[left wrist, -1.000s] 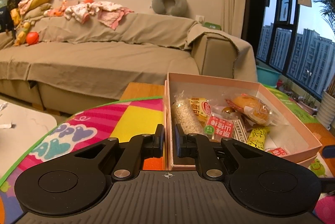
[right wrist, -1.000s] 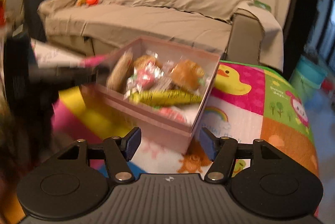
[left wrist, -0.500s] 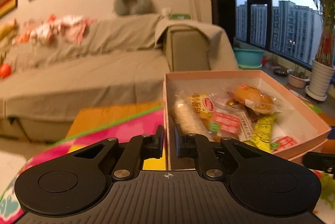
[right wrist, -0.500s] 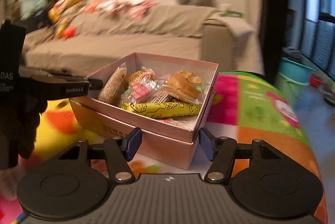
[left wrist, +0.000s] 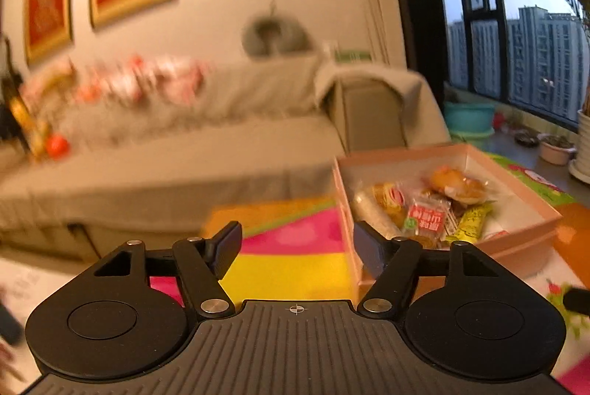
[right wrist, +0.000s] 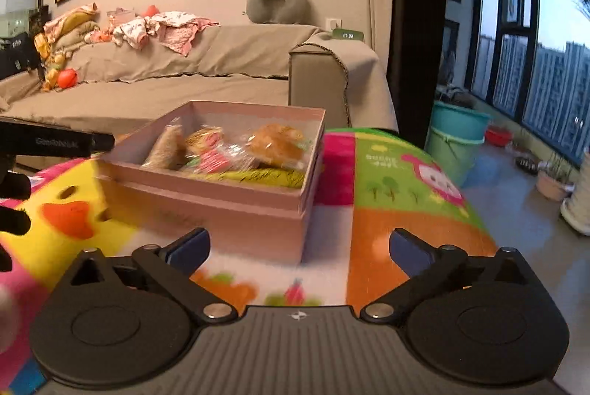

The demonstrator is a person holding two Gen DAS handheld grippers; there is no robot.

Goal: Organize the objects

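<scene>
A pink cardboard box [left wrist: 400, 157] sits on a colourful play mat [left wrist: 295, 269], filled with wrapped snacks: a yellow packet [left wrist: 470, 221], a red packet [left wrist: 424, 218] and a bun [left wrist: 457, 186]. My left gripper [left wrist: 297, 247] hangs just left of the box's left wall. Its jaws are opening and nothing is between them. In the right wrist view the same box [right wrist: 221, 207] lies ahead and slightly left of my right gripper [right wrist: 298, 243]. That gripper's jaws are opening too, over bare mat. The left gripper [right wrist: 55, 142] shows there at the box's far left corner.
A beige sofa [right wrist: 166, 92] with piled clothes runs behind the mat. Green basins [right wrist: 457, 133] and plant pots [right wrist: 553, 183] stand on the floor by the window at the right. The mat [right wrist: 405, 173] extends to the right of the box.
The left gripper was shut on the box's left wall; it has let go, opened wide and drawn back to the left. The right gripper's jaws have spread much wider and it has sunk lower.
</scene>
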